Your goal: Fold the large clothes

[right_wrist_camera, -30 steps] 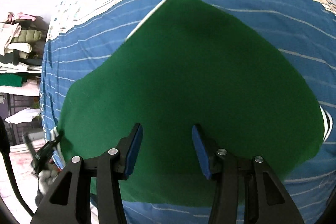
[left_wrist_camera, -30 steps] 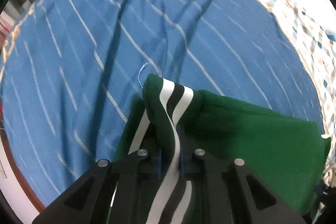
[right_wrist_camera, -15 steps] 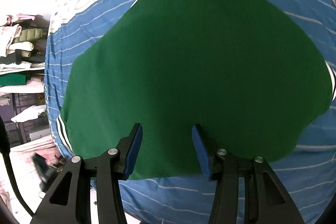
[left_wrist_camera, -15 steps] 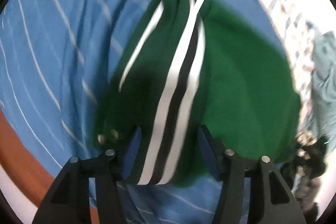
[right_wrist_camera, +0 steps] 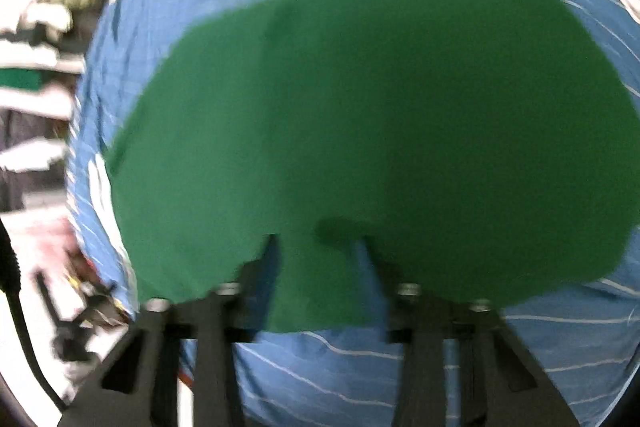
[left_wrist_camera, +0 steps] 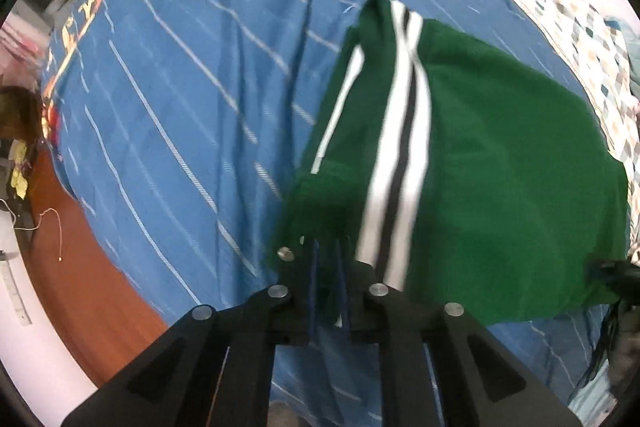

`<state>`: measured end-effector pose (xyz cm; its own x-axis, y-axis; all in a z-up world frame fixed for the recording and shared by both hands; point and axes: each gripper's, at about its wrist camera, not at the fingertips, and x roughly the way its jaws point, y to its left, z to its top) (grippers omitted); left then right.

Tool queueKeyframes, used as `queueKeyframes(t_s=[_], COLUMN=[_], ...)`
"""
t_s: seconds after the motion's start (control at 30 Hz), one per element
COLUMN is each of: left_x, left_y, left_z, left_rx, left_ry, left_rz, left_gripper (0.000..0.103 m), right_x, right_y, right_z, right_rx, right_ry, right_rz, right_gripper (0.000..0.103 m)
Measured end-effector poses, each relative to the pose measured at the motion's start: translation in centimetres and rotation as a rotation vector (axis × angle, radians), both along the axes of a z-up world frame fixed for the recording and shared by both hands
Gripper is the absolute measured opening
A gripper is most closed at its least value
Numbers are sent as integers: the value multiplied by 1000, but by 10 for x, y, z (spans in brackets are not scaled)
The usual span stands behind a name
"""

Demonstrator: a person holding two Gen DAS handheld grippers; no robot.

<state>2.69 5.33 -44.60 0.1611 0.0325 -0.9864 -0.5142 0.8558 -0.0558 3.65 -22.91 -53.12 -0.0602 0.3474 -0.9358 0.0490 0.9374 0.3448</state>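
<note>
Left tool (left_wrist_camera: 326, 267): I read its fingers as nearly closed, pinching a bunched fold of the green garment (left_wrist_camera: 500, 155) right at the tips; the cloth hides the contact, so I take the grip as a judgement rather than a certainty.
Garment from the left tool: it spreads ahead and to the right of the tool, lying on the blue striped bedsheet (left_wrist_camera: 180, 87), with a ridge rising away from the tips.
Striped trim (left_wrist_camera: 400, 131): the white-and-black band runs up that ridge, just right of the tips, twisted rather than flat.
Floor (left_wrist_camera: 92, 267): brown boards lie left and below the tool, past the bed edge; I keep the cloth away from that side.
Right tool (right_wrist_camera: 316, 255): its fingers stand apart with nothing between them, at the near edge of the garment (right_wrist_camera: 360, 99); this view is blurred.
Garment from the right tool: a broad flat panel fills the space ahead, the bedsheet (right_wrist_camera: 360, 367) showing below the tool.
Step in hand: I judge this as carrying the left-held edge over to make a fold.
Doing it well: I would grip hem rather than a loose bunch, lift only enough to clear the panel, untwist the trim, and use the right tool to pin or tension the near edge.
</note>
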Motion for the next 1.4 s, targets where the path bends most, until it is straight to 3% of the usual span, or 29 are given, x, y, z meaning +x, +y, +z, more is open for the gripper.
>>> queueKeyframes(t_s=[0.03,0.07,0.1,0.13,0.23,0.3,0.4,0.5,0.57,0.63,0.73,0.83,0.9,0.97,1.03,1.07,1.13,1.17,1.23,1.3,1.33,1.4], left_x=[3,9,11,13,13,-5,-32,-60,-67,-68,-63,-49,-37,-27,-17,-12,-2,4,12,17,22,17], left_y=[-9,-16,-24,-31,-43,-51,-54,-66,-68,-64,-51,-34,-24,-13,2,13,27,32,38,39,40,37], left_z=[3,1,0,-2,-7,-12,-31,-58,-72,-87,-93,-95,-87,-86,-77,-72,-67,-67,-75,-89,-96,-102], left_rx=[-1,2,5,-8,-51,-94,-225,-381,-435,-462,-454,-404,-322,-263,-238,-236,-228,-223,-247,-293,-315,-367], left_ry=[-18,-34,-40,-45,-73,-78,-75,-82,-88,-124,-198,-266,-308,-292,-319,-343,-368,-377,-385,-373,-384,-443], left_rz=[-7,-13,-17,-17,14,67,211,351,414,493,589,678,713,713,686,667,621,590,552,544,551,563], left_gripper=[21,48,68,97,97,97,97,97,97,97,97,97,85,43,24,22,22,22,23,34,45,64], right_x=[-2,-2,-2,2,11,12,9,8,4,1,9,11,12,12,16,21,24,31,41,51,57,63], right_y=[16,23,26,26,22,22,34,48,64,77,86,63,39,9,-22,-37,-56,-67,-76,-78,-81,-78], right_z=[-25,-42,-55,-60,-44,-15,7,-15,-56,-79,-61,-37,-24,-10,4,11,21,18,5,-31,-45,-45], right_rx=[-37,-86,-111,-119,-110,-37,101,202,262,167,140,169,171,152,100,67,2,-76,-112,-89,-77,-85], right_ry=[57,79,88,104,144,73,-15,31,144,153,129,89,63,32,-4,-27,-57,-44,-23,44,48,40], right_rz=[35,54,53,23,-8,0,66,85,107,165,226,210,179,129,61,28,-7,-10,-23,-5,-21,-11], right_gripper=[30,30,30,30,30,30,31,31,30,28,31,31,31,31,31,31,31,31,31,30,30,30])
